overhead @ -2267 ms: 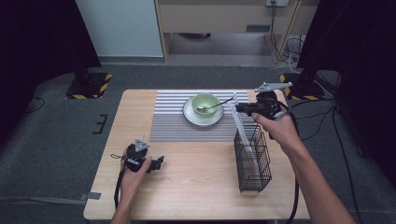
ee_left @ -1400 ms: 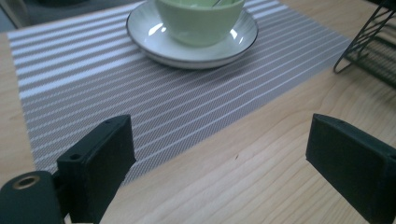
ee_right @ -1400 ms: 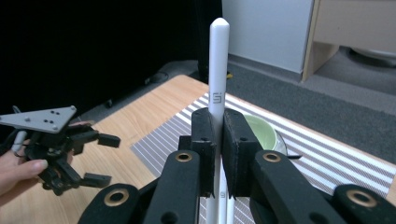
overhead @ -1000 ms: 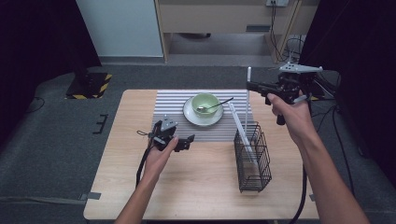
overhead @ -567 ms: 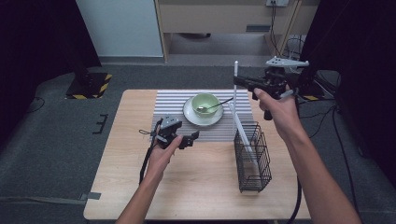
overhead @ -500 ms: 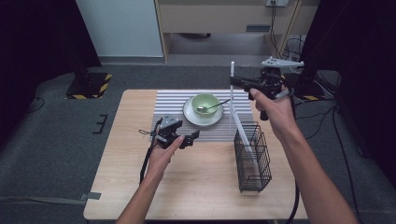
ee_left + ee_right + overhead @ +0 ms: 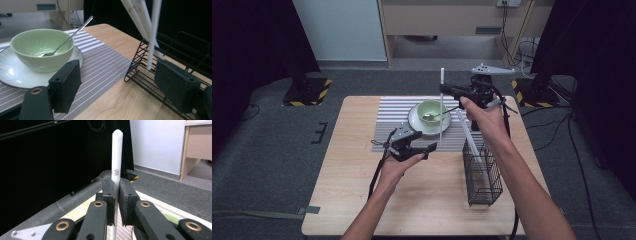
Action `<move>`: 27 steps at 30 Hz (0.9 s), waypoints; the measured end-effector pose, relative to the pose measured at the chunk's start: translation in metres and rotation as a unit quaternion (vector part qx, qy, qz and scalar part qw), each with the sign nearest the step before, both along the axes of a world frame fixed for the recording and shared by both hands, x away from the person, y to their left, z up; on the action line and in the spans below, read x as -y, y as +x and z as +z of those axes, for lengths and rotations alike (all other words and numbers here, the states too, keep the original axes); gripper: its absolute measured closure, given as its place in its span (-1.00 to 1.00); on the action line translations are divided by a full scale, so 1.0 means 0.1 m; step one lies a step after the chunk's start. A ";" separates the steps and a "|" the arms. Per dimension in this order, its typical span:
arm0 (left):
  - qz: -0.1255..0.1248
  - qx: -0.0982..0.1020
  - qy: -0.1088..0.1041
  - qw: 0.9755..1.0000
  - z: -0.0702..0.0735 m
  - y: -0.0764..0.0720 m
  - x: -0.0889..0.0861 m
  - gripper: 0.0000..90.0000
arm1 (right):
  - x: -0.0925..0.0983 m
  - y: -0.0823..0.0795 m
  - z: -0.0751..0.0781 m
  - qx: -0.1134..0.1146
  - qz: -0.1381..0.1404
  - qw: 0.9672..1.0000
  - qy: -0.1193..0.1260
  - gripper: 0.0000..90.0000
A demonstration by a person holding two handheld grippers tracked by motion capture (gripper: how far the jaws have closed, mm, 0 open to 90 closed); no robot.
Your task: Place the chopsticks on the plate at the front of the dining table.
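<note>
My right gripper [image 7: 443, 90] [image 7: 115, 195] is shut on a white chopstick [image 7: 441, 115] [image 7: 116, 155], held upright just right of the green bowl [image 7: 430, 110]. The stick's lower end [image 7: 150, 62] hangs a little beyond the fingertips of my left gripper [image 7: 428, 148] [image 7: 117, 85]. That gripper hovers low at the striped mat's [image 7: 392, 120] front edge, pointing right. Its jaws have just been closing, still stand apart, and nothing is between the pads. The bowl [image 7: 35, 45] sits on a white plate [image 7: 416, 122] [image 7: 15, 77] with a metal spoon [image 7: 447, 111] [image 7: 72, 33] in it.
A black wire basket [image 7: 482, 170] [image 7: 175, 50] stands at the table's right side, with more white chopsticks [image 7: 467, 132] [image 7: 132, 12] leaning out of it to the left. Bare wood lies in front of the mat. Cables trail on the floor behind the table.
My right hand has carried the upright chopstick leftward, from above the basket's far end to beside the bowl. The left hand has stayed in place.
</note>
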State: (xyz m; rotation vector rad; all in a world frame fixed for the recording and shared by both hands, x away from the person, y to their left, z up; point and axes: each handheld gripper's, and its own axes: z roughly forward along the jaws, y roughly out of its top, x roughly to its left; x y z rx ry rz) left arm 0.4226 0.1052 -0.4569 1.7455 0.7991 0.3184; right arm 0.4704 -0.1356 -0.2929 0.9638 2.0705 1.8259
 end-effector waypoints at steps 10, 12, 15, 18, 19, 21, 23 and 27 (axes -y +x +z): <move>-0.020 0.001 -0.039 0.999 0.01 -0.03 0.06 -0.20 | -0.05 0.00 -0.10 -0.008 0.000 1.000 0.001 0.87; -0.025 0.002 -0.037 0.999 0.01 -0.03 0.08 -0.06 | -0.05 0.01 -0.12 -0.009 0.000 1.000 0.002 0.87; -0.035 -0.004 -0.040 0.999 -0.01 -0.03 0.10 0.07 | -0.05 0.02 -0.15 -0.013 0.001 1.000 0.007 0.87; -0.037 -0.008 -0.040 0.998 -0.01 -0.03 0.13 0.18 | -0.05 0.03 -0.19 -0.018 0.002 1.000 0.010 0.87; -0.039 -0.009 -0.039 0.998 -0.01 -0.03 0.13 0.25 | -0.06 0.02 -0.20 -0.020 0.002 1.000 0.010 0.87; -0.037 -0.009 -0.031 0.999 -0.01 -0.03 0.13 0.32 | -0.07 0.02 -0.21 -0.021 0.003 1.000 0.009 0.87; -0.040 -0.009 -0.036 0.999 -0.01 -0.03 0.13 0.37 | -0.08 0.02 -0.22 -0.022 0.004 1.000 0.011 0.87; -0.042 -0.004 -0.035 0.998 0.00 -0.04 0.13 0.50 | -0.09 0.03 -0.23 -0.025 0.007 1.000 0.015 0.87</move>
